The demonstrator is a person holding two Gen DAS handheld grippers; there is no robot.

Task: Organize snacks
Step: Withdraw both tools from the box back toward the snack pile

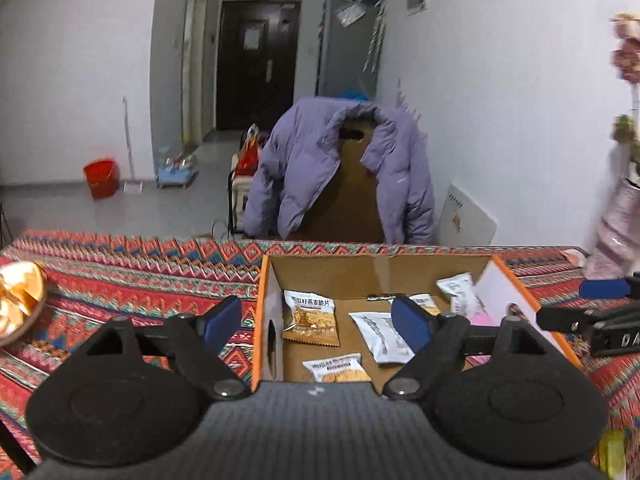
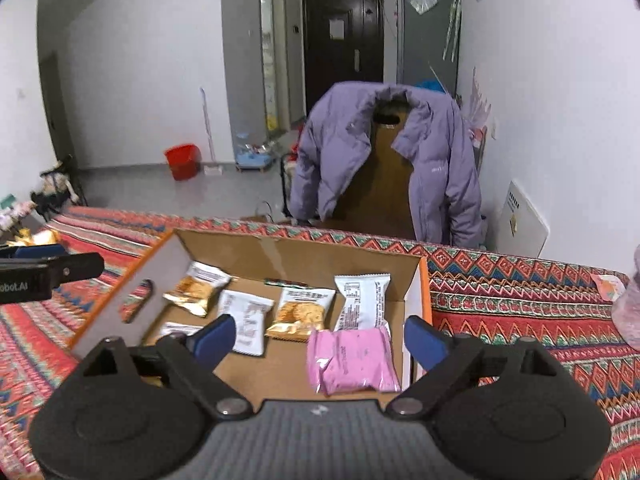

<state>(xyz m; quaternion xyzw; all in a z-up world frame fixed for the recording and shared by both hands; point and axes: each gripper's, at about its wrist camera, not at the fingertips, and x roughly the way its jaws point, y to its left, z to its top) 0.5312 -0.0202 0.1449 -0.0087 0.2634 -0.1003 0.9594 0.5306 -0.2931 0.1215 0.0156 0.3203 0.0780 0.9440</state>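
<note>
An open cardboard box with orange edges sits on the patterned tablecloth; it also shows in the right wrist view. Inside lie several snack packets: cracker packets, white packets and a pink packet at the near right. My left gripper is open and empty over the box's left wall. My right gripper is open and empty just above the pink packet, not touching it. The right gripper shows at the left view's right edge; the left gripper shows at the right view's left edge.
A bowl of orange snacks sits at the table's left. A chair with a purple jacket stands behind the table. A pink bag and a small packet lie at the right. A red bucket is on the floor.
</note>
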